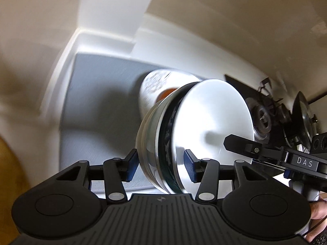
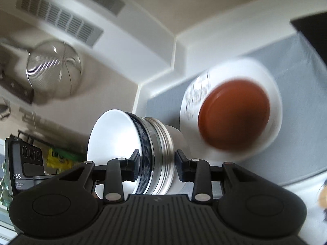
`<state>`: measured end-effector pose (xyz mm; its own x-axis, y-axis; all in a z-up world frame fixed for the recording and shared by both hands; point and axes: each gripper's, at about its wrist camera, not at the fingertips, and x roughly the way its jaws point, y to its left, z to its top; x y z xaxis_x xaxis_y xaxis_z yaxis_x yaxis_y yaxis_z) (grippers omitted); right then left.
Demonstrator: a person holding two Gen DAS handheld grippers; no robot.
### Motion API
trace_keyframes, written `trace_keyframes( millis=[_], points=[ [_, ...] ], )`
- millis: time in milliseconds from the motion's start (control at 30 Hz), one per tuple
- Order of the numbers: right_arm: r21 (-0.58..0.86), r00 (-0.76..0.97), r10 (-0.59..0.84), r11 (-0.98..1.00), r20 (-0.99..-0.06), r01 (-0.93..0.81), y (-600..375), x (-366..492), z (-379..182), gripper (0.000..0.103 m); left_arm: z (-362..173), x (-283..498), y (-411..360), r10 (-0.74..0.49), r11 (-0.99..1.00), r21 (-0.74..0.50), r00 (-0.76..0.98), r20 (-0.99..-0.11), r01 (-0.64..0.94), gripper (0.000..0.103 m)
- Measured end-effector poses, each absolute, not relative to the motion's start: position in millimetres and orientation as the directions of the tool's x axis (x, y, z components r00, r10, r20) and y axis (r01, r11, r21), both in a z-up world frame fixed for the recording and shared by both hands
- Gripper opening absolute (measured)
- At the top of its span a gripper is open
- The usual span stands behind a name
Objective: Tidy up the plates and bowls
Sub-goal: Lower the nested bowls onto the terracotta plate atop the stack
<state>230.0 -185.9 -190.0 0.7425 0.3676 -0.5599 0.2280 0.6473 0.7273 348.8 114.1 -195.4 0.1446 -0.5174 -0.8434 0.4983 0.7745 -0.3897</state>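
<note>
Left wrist view: I have the stack of bowls (image 1: pixel 192 134) tipped on its side right between the pads of my left hand-held gripper (image 1: pixel 159 166), both blue pads pressing its rims, so that one is clamped on the stack. My right hand-held gripper (image 1: pixel 231 140) reaches in from the right, its finger inside the white bowl, "DAS" printed on its body. Right wrist view: the right hand-held gripper (image 2: pixel 156 166) straddles the same stack of bowls (image 2: pixel 143 153), pads closed on the rims. Behind it, blurred, a brown bowl (image 2: pixel 234 114) sits on a white plate (image 2: pixel 273 106) on the grey mat (image 2: pixel 296 81) covering the counter (image 2: pixel 302 204). "DAS" shows on the left unit too.
</note>
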Motion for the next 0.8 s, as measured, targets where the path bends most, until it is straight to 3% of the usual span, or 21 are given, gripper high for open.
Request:
trace_keyframes(
  millis=[300, 800],
  points=[
    [0.712, 0.801, 0.297, 0.669, -0.52, 0.215, -241, 236, -167, 0.039, -175, 369, 57, -0.55, 0.74, -0.388, 0.163, -0.819, 0.549, 0.051],
    [0.684, 0.76, 0.27, 0.667, -0.591, 0.295, -277, 265, -242, 0.039, -261, 409, 6, -0.533, 0.757, -0.434, 0.077, -0.843, 0.489, 0.051]
  ],
)
